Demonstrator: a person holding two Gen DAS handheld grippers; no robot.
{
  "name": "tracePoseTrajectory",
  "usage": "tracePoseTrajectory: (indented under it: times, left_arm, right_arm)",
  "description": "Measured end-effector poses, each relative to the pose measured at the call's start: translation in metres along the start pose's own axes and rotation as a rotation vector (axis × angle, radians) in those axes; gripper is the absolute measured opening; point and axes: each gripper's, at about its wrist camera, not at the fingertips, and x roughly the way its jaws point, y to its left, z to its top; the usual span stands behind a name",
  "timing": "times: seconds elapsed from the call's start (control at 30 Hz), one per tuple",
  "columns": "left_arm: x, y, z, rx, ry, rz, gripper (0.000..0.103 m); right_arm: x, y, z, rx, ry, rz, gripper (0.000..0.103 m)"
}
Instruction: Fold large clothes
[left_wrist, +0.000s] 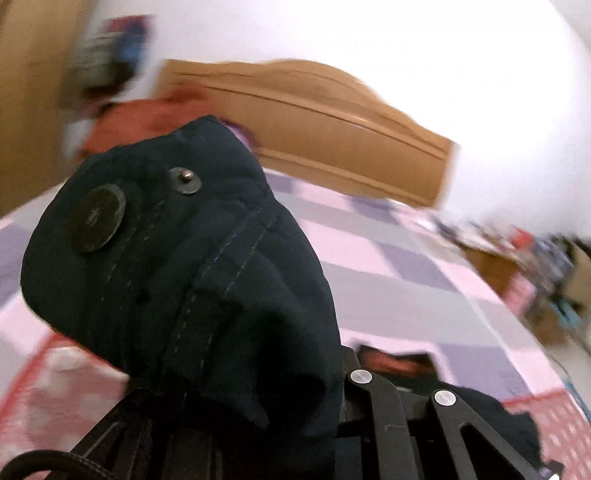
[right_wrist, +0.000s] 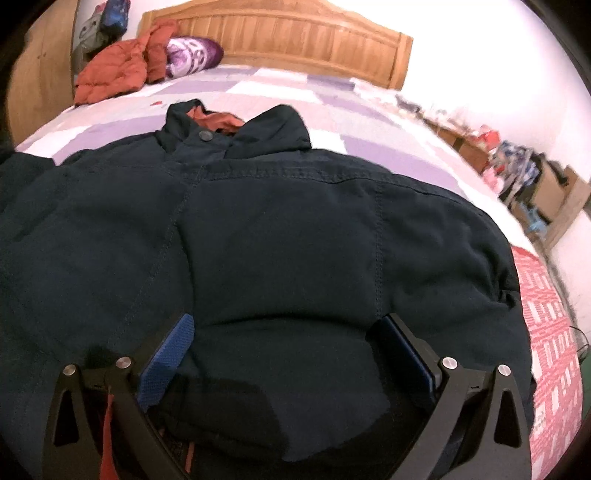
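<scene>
A dark navy jacket (right_wrist: 280, 240) with an orange lining lies spread on the bed, collar toward the headboard. My right gripper (right_wrist: 288, 332) is open, its blue pads (right_wrist: 173, 350) wide apart, low over the jacket's body. In the left wrist view my left gripper (left_wrist: 229, 376) is shut on a bunched part of the jacket (left_wrist: 177, 258) that carries a dark button and a snap; the cloth hides its fingertips and stands raised above the bed.
The bed has a purple, pink and white checked cover (right_wrist: 280, 92) and a red patterned blanket (right_wrist: 546, 332) at the right edge. An orange down jacket (right_wrist: 118, 70) and a purple pillow (right_wrist: 192, 55) lie by the wooden headboard (right_wrist: 295, 40). Clutter and boxes (right_wrist: 532, 177) stand at right.
</scene>
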Motion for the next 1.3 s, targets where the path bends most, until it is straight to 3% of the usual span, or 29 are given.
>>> tracePoseTrajectory:
  times: [0.1, 0.23, 0.4, 0.47, 0.5, 0.57, 0.63, 0.7, 0.9, 1.07, 1.17, 1.23, 1.3]
  left_arm:
    - [0.033, -0.072, -0.023, 0.072, 0.065, -0.112, 0.016]
    - [0.077, -0.154, -0.081, 0.133, 0.195, -0.221, 0.016]
    - [0.123, -0.211, -0.166, 0.248, 0.339, -0.159, 0.016]
    - [0.124, -0.223, -0.192, 0.333, 0.344, -0.12, 0.02]
    - [0.124, -0.228, -0.199, 0.367, 0.347, -0.108, 0.027]
    - [0.122, -0.237, -0.215, 0.459, 0.344, -0.069, 0.028]
    - [0.116, -0.244, -0.222, 0.512, 0.342, -0.066, 0.034]
    - [0.11, -0.252, -0.217, 0.509, 0.353, -0.122, 0.065]
    - [0.07, -0.257, -0.198, 0.394, 0.341, -0.309, 0.07]
    - [0.037, -0.213, -0.177, 0.244, 0.366, -0.375, 0.077]
    - [0.021, -0.198, -0.182, 0.265, 0.383, -0.425, 0.081]
    - [0.006, -0.183, -0.177, 0.342, 0.322, -0.363, 0.085]
    - [0.007, -0.158, -0.168, 0.38, 0.25, -0.182, 0.092]
  right_arm:
    - [-0.025, -0.015, -0.003, 0.016, -0.022, 0.036, 0.096]
    - [-0.061, -0.055, -0.021, 0.083, -0.059, 0.033, 0.096]
    - [-0.077, -0.11, -0.05, 0.196, -0.008, 0.019, 0.096]
    - [-0.081, -0.124, -0.06, 0.208, 0.001, -0.013, 0.096]
    - [-0.083, -0.13, -0.067, 0.215, 0.004, -0.021, 0.096]
    - [-0.086, -0.138, -0.073, 0.224, 0.012, -0.035, 0.096]
    - [-0.086, -0.141, -0.079, 0.231, 0.026, -0.043, 0.096]
    - [-0.089, -0.142, -0.084, 0.241, 0.03, -0.048, 0.096]
    - [-0.104, -0.149, -0.075, 0.281, -0.01, -0.111, 0.096]
    - [-0.121, -0.158, -0.062, 0.277, -0.064, -0.176, 0.096]
    - [-0.131, -0.151, -0.048, 0.245, -0.115, -0.183, 0.096]
    - [-0.136, -0.142, -0.033, 0.231, -0.157, -0.167, 0.096]
    - [-0.139, -0.125, -0.015, 0.212, -0.203, -0.121, 0.096]
